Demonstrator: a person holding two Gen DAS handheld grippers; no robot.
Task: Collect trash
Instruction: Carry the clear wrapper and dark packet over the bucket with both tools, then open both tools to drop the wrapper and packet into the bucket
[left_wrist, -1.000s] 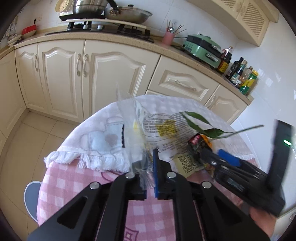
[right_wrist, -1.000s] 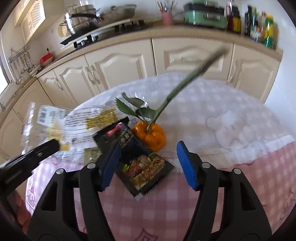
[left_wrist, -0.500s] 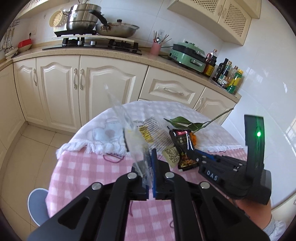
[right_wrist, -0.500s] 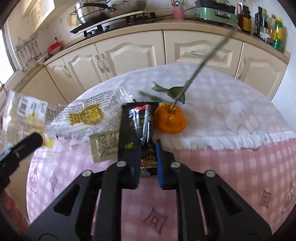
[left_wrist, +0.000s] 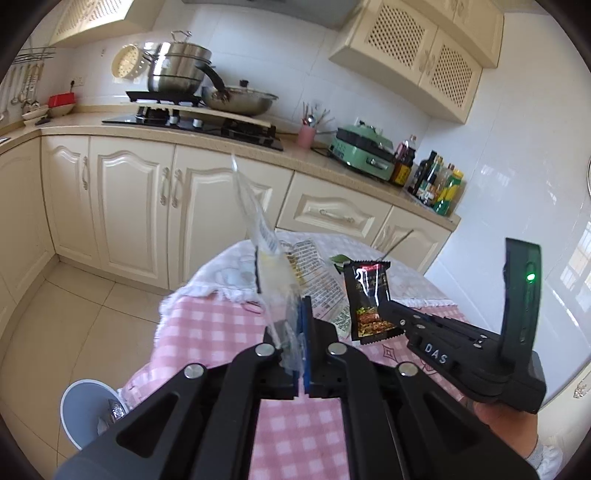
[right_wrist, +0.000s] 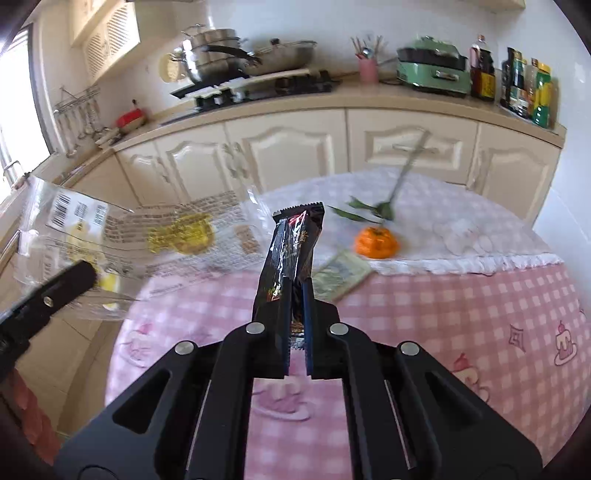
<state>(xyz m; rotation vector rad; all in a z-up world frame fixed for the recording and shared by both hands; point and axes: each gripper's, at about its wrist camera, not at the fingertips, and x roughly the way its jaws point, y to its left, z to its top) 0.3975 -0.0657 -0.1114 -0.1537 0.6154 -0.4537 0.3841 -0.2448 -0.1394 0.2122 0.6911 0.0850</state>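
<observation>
My left gripper (left_wrist: 301, 308) is shut on a clear plastic wrapper (left_wrist: 264, 254) that stands up from its pads, clear of the table. From the right wrist view that wrapper (right_wrist: 62, 221) hangs at the far left from the left gripper (right_wrist: 79, 275). My right gripper (right_wrist: 297, 291) has its jaws closing tight on a black snack packet (right_wrist: 293, 247), and the pads press on it. The packet (left_wrist: 369, 299) sticks up above the table. A grey-blue bin (left_wrist: 79, 406) stands on the floor at the lower left.
A second printed clear wrapper (right_wrist: 192, 232), a small greenish sachet (right_wrist: 341, 275) and an orange fruit (right_wrist: 376, 242) with a leafy stem lie on the round table with a pink checked cloth (right_wrist: 461, 314). Cream kitchen cabinets (left_wrist: 129, 206) and a worktop stand behind it.
The right gripper closed on the black packet and lifted it off the table. Both grippers rose and drew back from the table. The left one kept its clear wrapper.
</observation>
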